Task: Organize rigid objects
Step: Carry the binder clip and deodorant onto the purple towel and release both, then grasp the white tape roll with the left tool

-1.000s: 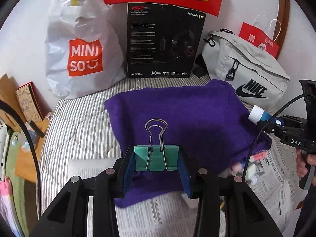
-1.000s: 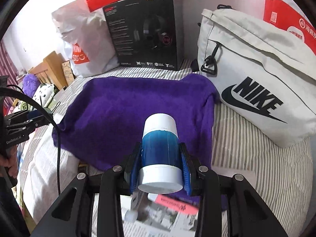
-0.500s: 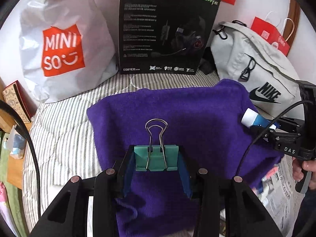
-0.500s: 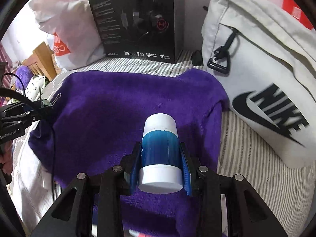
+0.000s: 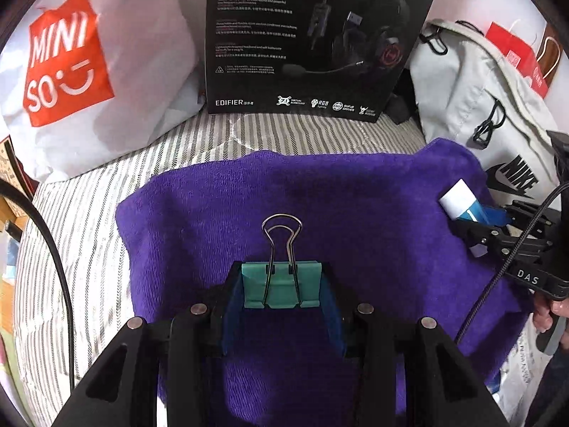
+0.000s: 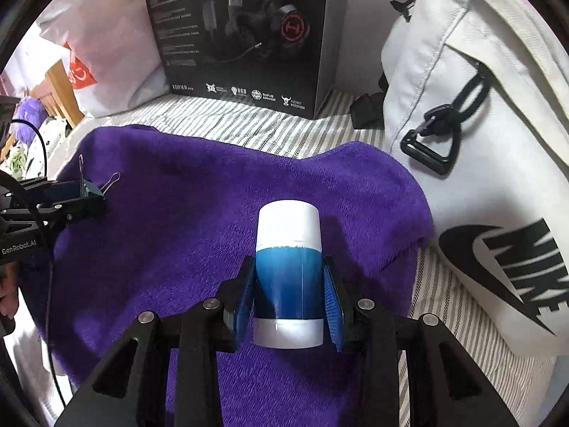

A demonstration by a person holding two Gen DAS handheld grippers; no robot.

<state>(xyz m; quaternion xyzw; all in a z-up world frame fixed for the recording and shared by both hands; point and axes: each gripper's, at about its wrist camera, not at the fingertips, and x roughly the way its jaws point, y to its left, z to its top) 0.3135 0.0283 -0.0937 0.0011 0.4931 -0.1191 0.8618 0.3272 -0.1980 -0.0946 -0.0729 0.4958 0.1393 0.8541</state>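
Observation:
My left gripper (image 5: 282,293) is shut on a teal binder clip (image 5: 282,284) with wire handles, held above the purple towel (image 5: 320,195). My right gripper (image 6: 288,295) is shut on a blue tube with white caps (image 6: 288,259), over the towel's right part (image 6: 213,213). In the left wrist view the tube (image 5: 462,201) and right gripper show at the right edge. In the right wrist view the clip (image 6: 90,188) and left gripper show at the left edge.
A black headset box (image 5: 313,35) stands behind the towel. A white Miniso bag (image 5: 89,71) is back left and a grey Nike bag (image 6: 480,160) at the right. Striped bedding (image 5: 81,231) surrounds the towel. Newspaper (image 5: 522,366) lies at the near right.
Both grippers have moved forward over the purple towel toward the box and bags, each still holding its object. The newspaper has slipped mostly out of view.

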